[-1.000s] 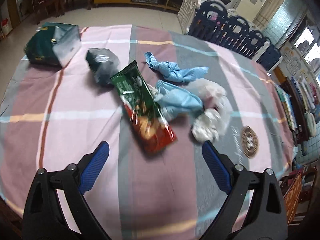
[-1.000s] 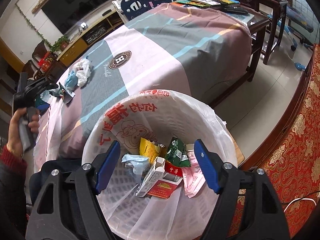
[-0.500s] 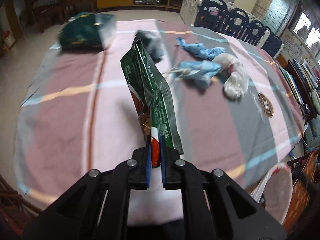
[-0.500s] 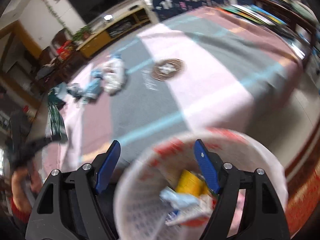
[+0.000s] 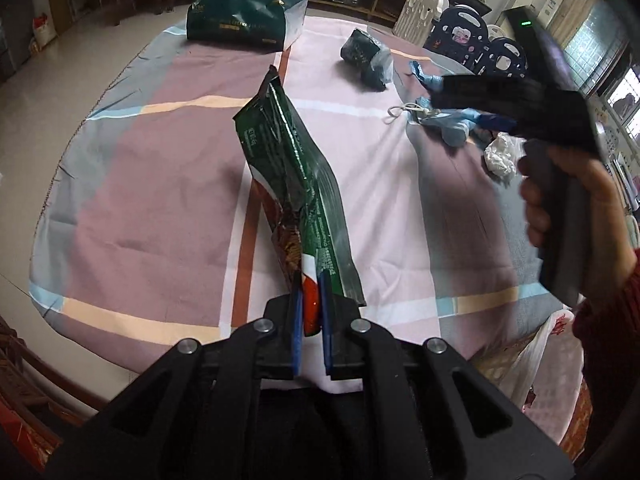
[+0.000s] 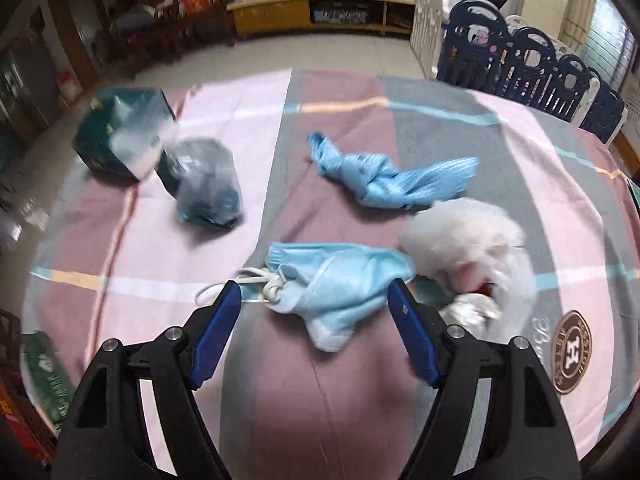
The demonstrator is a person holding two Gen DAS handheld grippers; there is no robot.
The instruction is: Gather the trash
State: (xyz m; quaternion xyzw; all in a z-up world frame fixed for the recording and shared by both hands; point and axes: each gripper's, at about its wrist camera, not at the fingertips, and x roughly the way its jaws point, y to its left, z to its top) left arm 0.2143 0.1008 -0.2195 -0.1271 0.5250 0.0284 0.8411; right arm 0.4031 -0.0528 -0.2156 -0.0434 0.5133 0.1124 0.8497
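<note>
Since the earlier frame, the green snack wrapper [image 5: 298, 196] was lifted off the tablecloth [image 5: 160, 184], pinched at its lower end by the left gripper [image 5: 311, 320]. Meanwhile the right gripper [image 6: 316, 312], jaws spread and empty, swung from the bin to the blue face mask [image 6: 336, 280]. Best practice was to straddle the mask's bunched centre before closing and to keep the wrapper clamped until over the bin.

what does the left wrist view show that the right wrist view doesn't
Only the left wrist view: the left gripper shut on the green snack wrapper, lifted off the tablecloth, plus the person's hand holding the other tool.

Only the right wrist view: the right gripper open over the blue face mask, and the round logo on the cloth.

Both: the green bag, the dark wrapped bundle, the crumpled white plastic.
</note>
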